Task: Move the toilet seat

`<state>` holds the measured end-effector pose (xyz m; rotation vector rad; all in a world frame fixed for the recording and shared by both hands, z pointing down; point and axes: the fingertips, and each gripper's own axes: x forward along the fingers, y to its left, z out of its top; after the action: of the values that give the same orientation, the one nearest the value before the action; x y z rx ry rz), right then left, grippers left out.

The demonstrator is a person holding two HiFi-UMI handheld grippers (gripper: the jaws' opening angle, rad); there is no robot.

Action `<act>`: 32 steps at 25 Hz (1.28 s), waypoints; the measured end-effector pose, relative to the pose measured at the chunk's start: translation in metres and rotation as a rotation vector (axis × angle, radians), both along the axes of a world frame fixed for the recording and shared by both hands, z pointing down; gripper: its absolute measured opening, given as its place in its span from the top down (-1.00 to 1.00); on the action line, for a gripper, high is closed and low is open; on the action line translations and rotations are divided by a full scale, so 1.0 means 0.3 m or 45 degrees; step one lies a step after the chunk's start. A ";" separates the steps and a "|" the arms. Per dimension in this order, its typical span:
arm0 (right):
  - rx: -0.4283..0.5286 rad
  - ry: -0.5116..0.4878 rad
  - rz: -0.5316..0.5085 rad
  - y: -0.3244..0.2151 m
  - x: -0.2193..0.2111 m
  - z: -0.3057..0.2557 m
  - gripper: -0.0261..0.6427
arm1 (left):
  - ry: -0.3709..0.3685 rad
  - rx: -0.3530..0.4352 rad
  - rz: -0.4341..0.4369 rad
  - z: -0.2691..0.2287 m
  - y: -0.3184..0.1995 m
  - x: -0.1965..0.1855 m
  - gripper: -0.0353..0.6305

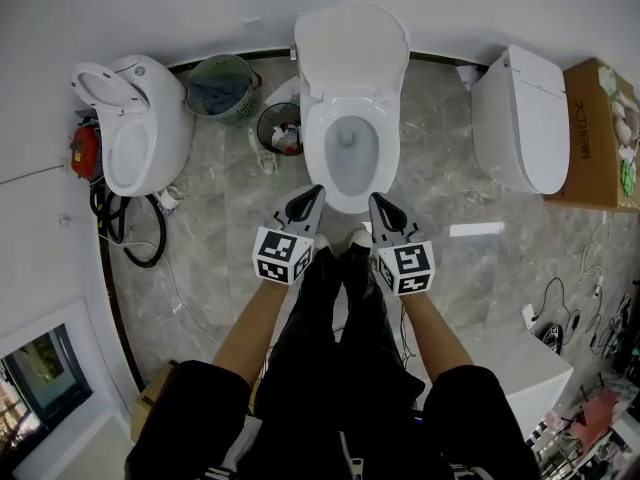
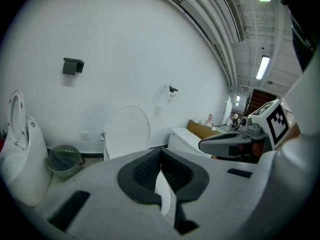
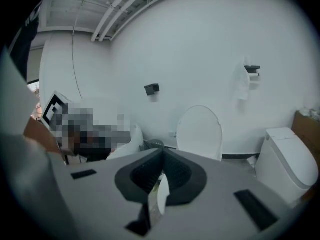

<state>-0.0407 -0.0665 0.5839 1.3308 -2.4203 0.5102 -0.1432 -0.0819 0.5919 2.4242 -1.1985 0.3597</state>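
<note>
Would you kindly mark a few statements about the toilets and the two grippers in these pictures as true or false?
1. The middle toilet's lid stands raised against the wall. True.
2. The toilet at the head view's right has its lid open. False: its lid is closed.
3. The left gripper and the right gripper are both shut, with nothing between their jaws. True.
4. The green basket stands to the right of the middle toilet. False: it stands to its left, beside the left toilet.

White toilet [image 1: 350,53] — green basket [image 1: 222,86]
</note>
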 end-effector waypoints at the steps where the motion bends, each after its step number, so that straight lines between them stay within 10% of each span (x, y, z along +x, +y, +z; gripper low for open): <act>1: -0.019 0.017 -0.012 0.006 0.005 0.042 0.91 | 0.010 -0.027 0.000 0.042 0.003 0.009 0.88; 7: -0.129 0.017 -0.033 0.037 0.001 0.247 0.91 | 0.061 -0.180 -0.021 0.242 0.027 0.022 0.87; 18: -0.483 -0.249 0.021 0.069 0.025 0.688 0.28 | 0.408 -0.593 -0.326 0.687 0.070 -0.021 0.05; 32: -0.973 -0.507 0.492 0.117 0.154 1.286 -0.01 | 0.573 -0.971 -0.566 1.284 0.116 0.004 -0.32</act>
<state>0.0054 -0.0315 0.9699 1.3969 -1.8541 1.7295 -0.1421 -0.0470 0.9772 1.4402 -1.0858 0.0902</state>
